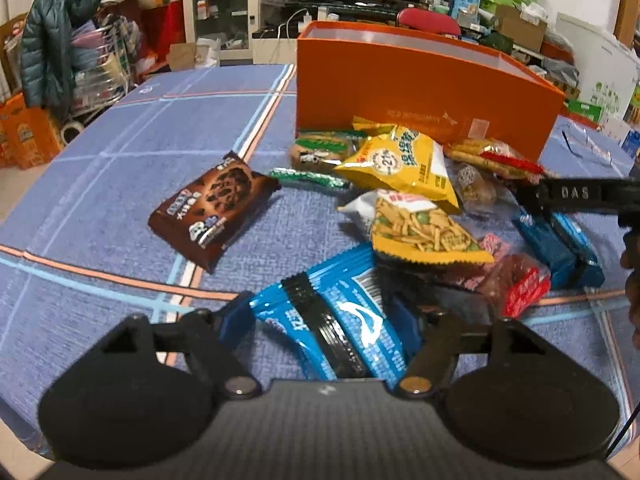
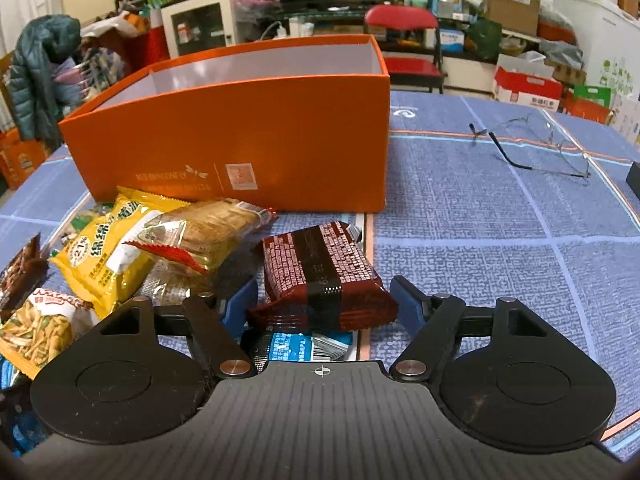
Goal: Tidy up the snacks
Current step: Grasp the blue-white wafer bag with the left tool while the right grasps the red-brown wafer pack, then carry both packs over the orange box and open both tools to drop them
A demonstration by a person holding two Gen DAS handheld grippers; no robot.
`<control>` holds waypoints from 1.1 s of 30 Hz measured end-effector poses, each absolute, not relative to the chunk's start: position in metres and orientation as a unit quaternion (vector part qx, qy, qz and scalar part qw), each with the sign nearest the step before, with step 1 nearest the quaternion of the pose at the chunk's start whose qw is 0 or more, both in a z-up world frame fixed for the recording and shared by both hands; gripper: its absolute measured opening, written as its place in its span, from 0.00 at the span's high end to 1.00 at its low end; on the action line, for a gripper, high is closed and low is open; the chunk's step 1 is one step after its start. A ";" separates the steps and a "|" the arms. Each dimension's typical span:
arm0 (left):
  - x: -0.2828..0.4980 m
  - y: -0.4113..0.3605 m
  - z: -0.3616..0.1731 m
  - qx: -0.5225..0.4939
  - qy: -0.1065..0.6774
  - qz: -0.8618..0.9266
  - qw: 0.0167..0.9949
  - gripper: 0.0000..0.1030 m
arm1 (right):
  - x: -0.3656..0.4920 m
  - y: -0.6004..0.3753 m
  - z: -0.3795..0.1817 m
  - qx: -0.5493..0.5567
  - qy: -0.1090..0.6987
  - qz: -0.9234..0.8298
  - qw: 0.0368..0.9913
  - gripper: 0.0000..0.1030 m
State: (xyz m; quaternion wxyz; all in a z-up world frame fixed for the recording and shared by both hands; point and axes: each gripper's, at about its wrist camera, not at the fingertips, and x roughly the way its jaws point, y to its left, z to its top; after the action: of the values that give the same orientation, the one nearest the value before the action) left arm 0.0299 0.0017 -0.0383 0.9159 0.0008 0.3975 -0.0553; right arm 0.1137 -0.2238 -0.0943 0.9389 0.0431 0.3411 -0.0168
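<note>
An open orange box (image 1: 420, 92) stands at the back of the blue tablecloth; it also shows in the right wrist view (image 2: 240, 136). Several snack packs lie piled before it. My left gripper (image 1: 324, 320) is shut on a blue packet (image 1: 344, 324). My right gripper (image 2: 324, 300) is shut on a dark red packet (image 2: 324, 276), above a blue packet (image 2: 296, 346). A brown cookie pack (image 1: 212, 208) lies apart to the left. Yellow packs (image 1: 404, 164) (image 2: 108, 248) sit in the pile. The right gripper's arm (image 1: 576, 196) reaches over the pile.
A pair of glasses (image 2: 540, 144) lies on the cloth right of the box. A dark object (image 2: 634, 178) sits at the right table edge. A red chair (image 2: 404, 40) and cluttered shelves stand behind the table.
</note>
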 end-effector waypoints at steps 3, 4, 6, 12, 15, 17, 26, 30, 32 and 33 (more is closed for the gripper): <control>0.026 0.000 -0.037 -0.004 0.406 -0.059 0.912 0.34 | 0.116 -0.222 -0.097 0.037 0.347 -0.018 0.937 0.39; 0.026 0.000 -0.037 -0.006 0.408 -0.059 0.911 0.33 | 0.116 -0.220 -0.098 0.033 0.348 -0.019 0.937 0.38; 0.024 0.001 -0.036 -0.013 0.409 -0.062 0.910 0.33 | 0.117 -0.219 -0.098 0.030 0.347 -0.022 0.937 0.40; 0.014 0.002 -0.028 -0.003 0.389 -0.099 0.916 0.41 | 0.113 -0.212 -0.085 0.016 0.331 -0.025 0.943 0.67; 0.010 0.001 -0.025 0.004 0.382 -0.110 0.917 0.42 | 0.111 -0.209 -0.083 0.006 0.330 -0.022 0.944 0.68; 0.010 0.002 -0.025 0.001 0.386 -0.117 0.915 0.43 | 0.110 -0.208 -0.084 0.003 0.330 -0.018 0.944 0.68; 0.012 0.010 -0.013 -0.005 0.370 -0.115 0.922 0.44 | 0.084 -0.204 -0.060 -0.060 0.265 -0.024 0.962 0.68; 0.009 0.012 0.001 -0.008 0.347 -0.122 0.930 0.44 | 0.077 -0.200 -0.052 -0.067 0.252 -0.025 0.965 0.68; 0.006 0.012 0.007 -0.002 0.333 -0.124 0.935 0.44 | 0.077 -0.199 -0.048 -0.062 0.250 -0.021 0.966 0.68; 0.004 0.012 0.010 -0.001 0.328 -0.127 0.936 0.44 | 0.078 -0.200 -0.046 -0.061 0.248 -0.020 0.967 0.68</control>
State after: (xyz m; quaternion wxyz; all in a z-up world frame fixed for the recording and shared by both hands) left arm 0.0044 0.0121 0.0101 0.9360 -0.0009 0.3284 -0.1266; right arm 0.0775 -0.2004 -0.0463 0.9666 -0.0611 0.2482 -0.0200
